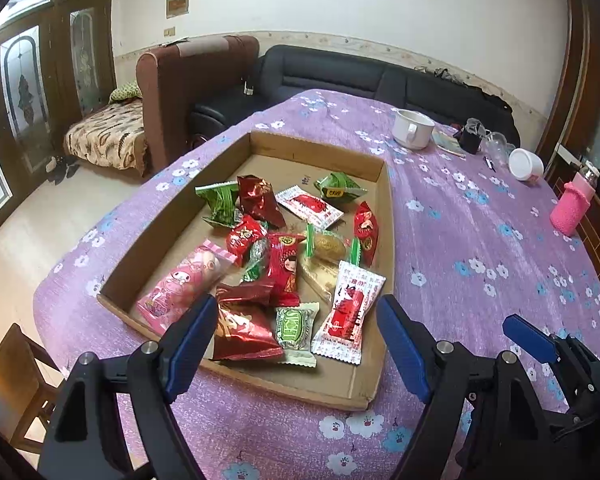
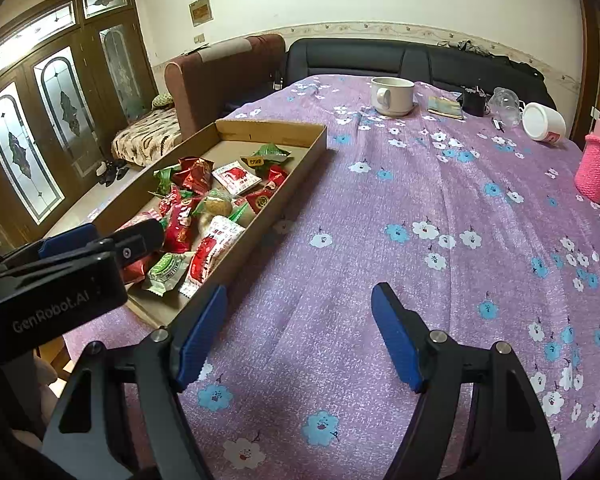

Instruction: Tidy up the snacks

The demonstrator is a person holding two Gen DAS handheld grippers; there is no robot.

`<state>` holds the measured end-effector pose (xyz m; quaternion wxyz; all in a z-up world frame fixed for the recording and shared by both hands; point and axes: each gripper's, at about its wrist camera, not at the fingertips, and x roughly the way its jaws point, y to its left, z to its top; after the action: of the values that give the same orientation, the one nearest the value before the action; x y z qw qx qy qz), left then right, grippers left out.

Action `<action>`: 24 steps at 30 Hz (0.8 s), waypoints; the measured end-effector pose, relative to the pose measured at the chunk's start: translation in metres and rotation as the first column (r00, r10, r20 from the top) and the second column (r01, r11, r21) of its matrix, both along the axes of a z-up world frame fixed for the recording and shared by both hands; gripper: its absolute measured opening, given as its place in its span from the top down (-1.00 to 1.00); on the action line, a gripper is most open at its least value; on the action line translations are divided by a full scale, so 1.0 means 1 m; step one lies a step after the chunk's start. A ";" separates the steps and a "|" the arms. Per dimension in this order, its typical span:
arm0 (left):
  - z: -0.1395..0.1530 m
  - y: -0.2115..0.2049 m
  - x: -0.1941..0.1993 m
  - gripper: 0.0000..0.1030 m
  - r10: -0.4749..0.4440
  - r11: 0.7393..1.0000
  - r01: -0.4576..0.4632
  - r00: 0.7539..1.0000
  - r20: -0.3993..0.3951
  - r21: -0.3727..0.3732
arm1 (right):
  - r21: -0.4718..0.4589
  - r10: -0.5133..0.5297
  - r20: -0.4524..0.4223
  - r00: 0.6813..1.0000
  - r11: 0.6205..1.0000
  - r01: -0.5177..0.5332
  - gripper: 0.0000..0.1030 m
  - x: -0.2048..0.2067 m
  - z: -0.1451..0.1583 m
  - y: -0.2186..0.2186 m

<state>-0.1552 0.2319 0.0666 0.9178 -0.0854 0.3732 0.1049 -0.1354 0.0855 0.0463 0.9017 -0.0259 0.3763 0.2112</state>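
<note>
A shallow cardboard tray (image 1: 386,216) sits on the purple flowered tablecloth and holds several wrapped snacks: red foil packs (image 1: 256,196), green packs (image 1: 220,202), a pink cartoon pack (image 1: 182,284), a white-and-red sachet (image 1: 346,312). My left gripper (image 1: 296,316) is open and empty, hovering over the tray's near end. My right gripper (image 2: 300,312) is open and empty over bare cloth, just right of the tray (image 2: 296,176). The snacks (image 2: 212,220) also show in the right wrist view, partly hidden by the left gripper's body.
At the table's far side stand a white mug (image 1: 412,128), a tipped white cup (image 1: 526,164), a black item (image 1: 470,138) and a pink knitted bottle sleeve (image 1: 568,208). A brown armchair (image 1: 192,80) and a dark sofa (image 1: 340,76) lie beyond. A wooden chair (image 1: 16,376) stands at the near left.
</note>
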 end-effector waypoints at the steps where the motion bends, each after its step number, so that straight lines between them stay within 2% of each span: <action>1: -0.001 0.000 0.000 -0.58 -0.001 1.000 0.001 1.000 -0.002 0.000 | -0.001 0.000 -0.002 1.000 1.000 0.000 -0.47 0.000 -0.001 0.000; 12: -0.005 -0.006 0.002 -0.58 -0.011 1.000 0.011 1.000 -0.016 0.006 | -0.005 -0.001 -0.024 1.000 1.000 0.001 -0.48 0.005 -0.007 0.001; 14: -0.003 -0.007 0.000 -0.58 0.006 0.999 -0.006 1.000 0.006 0.034 | -0.004 0.000 -0.024 1.000 1.000 0.000 -0.48 0.005 -0.008 0.001; 15: -0.001 -0.008 -0.002 -0.58 0.017 0.998 -0.018 1.000 0.023 0.053 | -0.004 0.000 -0.024 1.000 1.000 0.000 -0.48 0.005 -0.008 0.001; 17: 0.011 -0.013 -0.014 -0.58 0.061 0.989 -0.076 0.992 0.111 0.131 | -0.002 0.002 -0.022 1.000 1.000 -0.002 -0.48 0.004 -0.008 0.001; 19: 0.027 -0.017 -0.031 -0.58 0.082 0.977 -0.123 0.971 0.225 0.175 | -0.001 0.005 -0.017 1.000 1.000 -0.005 -0.48 0.004 -0.007 0.000; 22: 0.043 -0.019 -0.051 -0.75 0.094 0.970 -0.162 0.938 0.334 0.181 | 0.003 0.012 -0.006 1.000 1.000 -0.012 -0.48 0.002 -0.006 0.001; 24: 0.039 -0.014 -0.056 -0.77 0.109 0.971 -0.178 0.926 0.362 0.162 | 0.005 0.018 0.000 1.000 1.000 -0.018 -0.48 -0.001 -0.005 0.002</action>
<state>-0.2114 0.2175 0.1060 0.9633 -0.0413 0.1845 0.1907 -0.1362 0.0876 0.0411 0.8997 -0.0272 0.3758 0.2202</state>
